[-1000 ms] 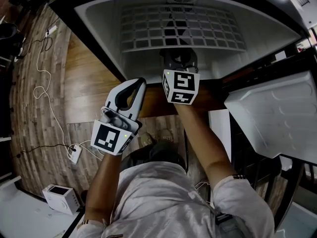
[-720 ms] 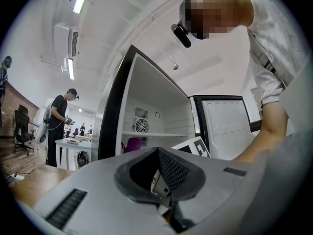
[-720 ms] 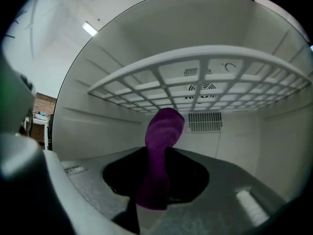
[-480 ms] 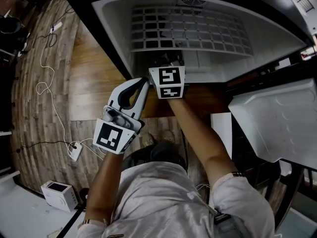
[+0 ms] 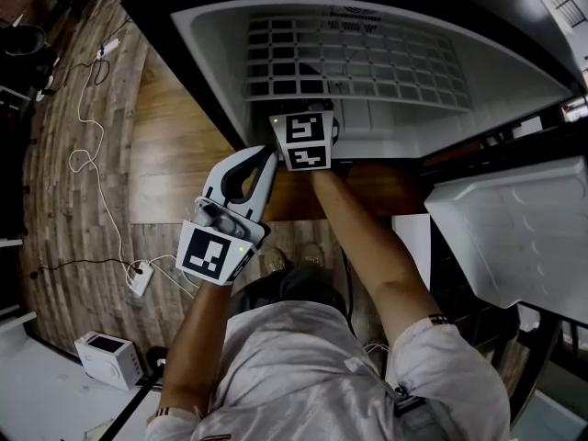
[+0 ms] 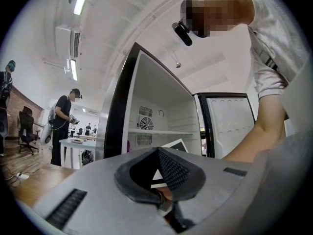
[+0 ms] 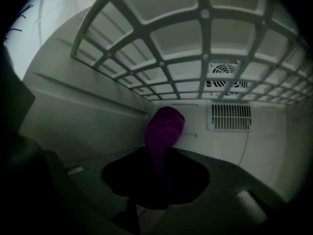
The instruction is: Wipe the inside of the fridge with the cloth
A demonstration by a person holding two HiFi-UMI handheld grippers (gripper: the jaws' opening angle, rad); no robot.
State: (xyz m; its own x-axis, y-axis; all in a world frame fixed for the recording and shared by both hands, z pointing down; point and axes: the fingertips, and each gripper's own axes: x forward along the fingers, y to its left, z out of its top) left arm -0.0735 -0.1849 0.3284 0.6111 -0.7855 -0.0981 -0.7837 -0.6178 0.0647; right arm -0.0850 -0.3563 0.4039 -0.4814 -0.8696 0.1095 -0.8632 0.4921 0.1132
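My right gripper (image 7: 160, 166) is inside fridge (image 5: 207, 58), under wire shelf (image 7: 195, 38). Jaws squeezed tight on purple cloth (image 7: 166, 124). Cloth sticks out front, close to back wall; can't tell if touching. My left gripper (image 6: 157, 152) waits outside by fridge's front edge, jaws together, nothing in them. Step, I think: wiping low part inside, lots left to do. Next move: push cloth flat on wall, rub side to side, hold tight, mind shelf above.
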